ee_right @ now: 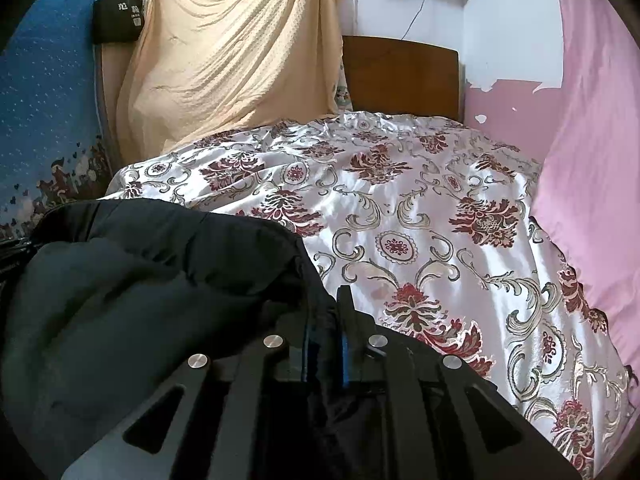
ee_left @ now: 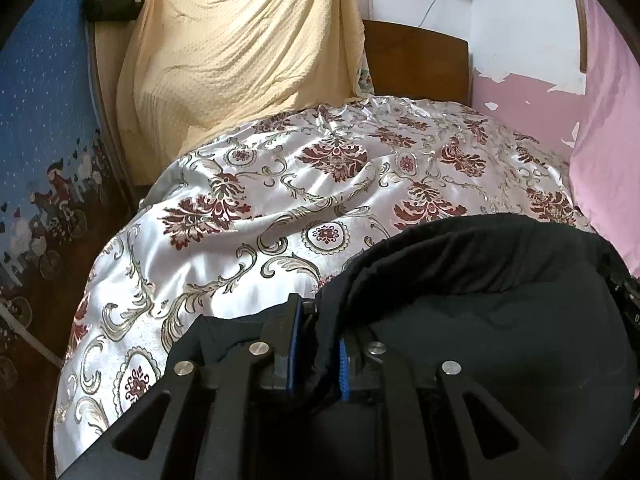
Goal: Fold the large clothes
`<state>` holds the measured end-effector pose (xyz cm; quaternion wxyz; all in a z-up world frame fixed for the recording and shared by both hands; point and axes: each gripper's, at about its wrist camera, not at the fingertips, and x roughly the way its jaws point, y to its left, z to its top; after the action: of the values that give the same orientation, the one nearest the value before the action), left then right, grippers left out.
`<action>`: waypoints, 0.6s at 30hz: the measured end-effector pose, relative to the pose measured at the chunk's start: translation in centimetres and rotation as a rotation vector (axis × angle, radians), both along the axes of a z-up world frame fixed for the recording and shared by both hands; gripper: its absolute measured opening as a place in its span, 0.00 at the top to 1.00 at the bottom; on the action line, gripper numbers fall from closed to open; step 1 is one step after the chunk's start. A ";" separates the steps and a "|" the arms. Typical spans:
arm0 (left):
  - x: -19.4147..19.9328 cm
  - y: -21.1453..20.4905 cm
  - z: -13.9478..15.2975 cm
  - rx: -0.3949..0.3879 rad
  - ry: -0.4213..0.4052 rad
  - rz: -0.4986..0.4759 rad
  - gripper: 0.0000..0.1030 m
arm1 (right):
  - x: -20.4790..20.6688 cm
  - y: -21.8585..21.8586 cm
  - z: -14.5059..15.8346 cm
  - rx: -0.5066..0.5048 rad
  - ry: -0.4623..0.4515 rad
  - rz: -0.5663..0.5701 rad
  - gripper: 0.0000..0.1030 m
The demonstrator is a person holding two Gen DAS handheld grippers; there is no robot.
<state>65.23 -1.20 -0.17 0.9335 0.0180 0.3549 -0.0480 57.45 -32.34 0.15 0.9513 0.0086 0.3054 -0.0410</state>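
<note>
Both tongs clamped on the big black soft garment (ee_left: pixel 480 312): left gripper (ee_left: pixel 318 344) and right gripper (ee_right: pixel 326 344), each pinching a bunched edge. Garment hanging low over the near end of the shiny white flowered bedspread (ee_left: pixel 260 208). Best to hold tight, pull both edges level, then lay flat on the bedspread.

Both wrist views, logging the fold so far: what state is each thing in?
Garment: black, bunched, slung between both grippers.
Left gripper: shut on garment.
Right gripper: shut on garment.
Bedspread: spread out, wrinkled.
Bag: hanging.
</note>
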 end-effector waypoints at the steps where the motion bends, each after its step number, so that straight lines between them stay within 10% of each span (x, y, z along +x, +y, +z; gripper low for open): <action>1: 0.0 0.1 0.0 -0.008 0.008 0.002 0.80 | 0.0 0.0 0.0 0.001 0.001 0.003 0.89; 3: -0.2 0.3 0.3 -0.017 0.012 0.007 0.68 | -0.2 -0.1 0.2 0.002 0.005 0.012 0.86; 6: -1.6 0.9 1.4 -0.036 -0.058 0.041 0.12 | -0.9 -0.4 1.1 0.006 -0.012 0.018 0.56; 8: -3.5 1.2 2.5 -0.058 -0.158 0.051 0.08 | -2.1 -0.5 2.2 0.018 -0.063 0.019 0.29; 18: -8.4 -3.7 -0.3 -0.105 -0.147 -0.212 0.05 | -7.9 3.7 0.1 0.042 -0.067 0.223 0.21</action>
<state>56.78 -4.85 -0.47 0.9463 0.0099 0.2785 -0.1636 49.53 -28.66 0.26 0.9592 -0.0043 0.2733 0.0720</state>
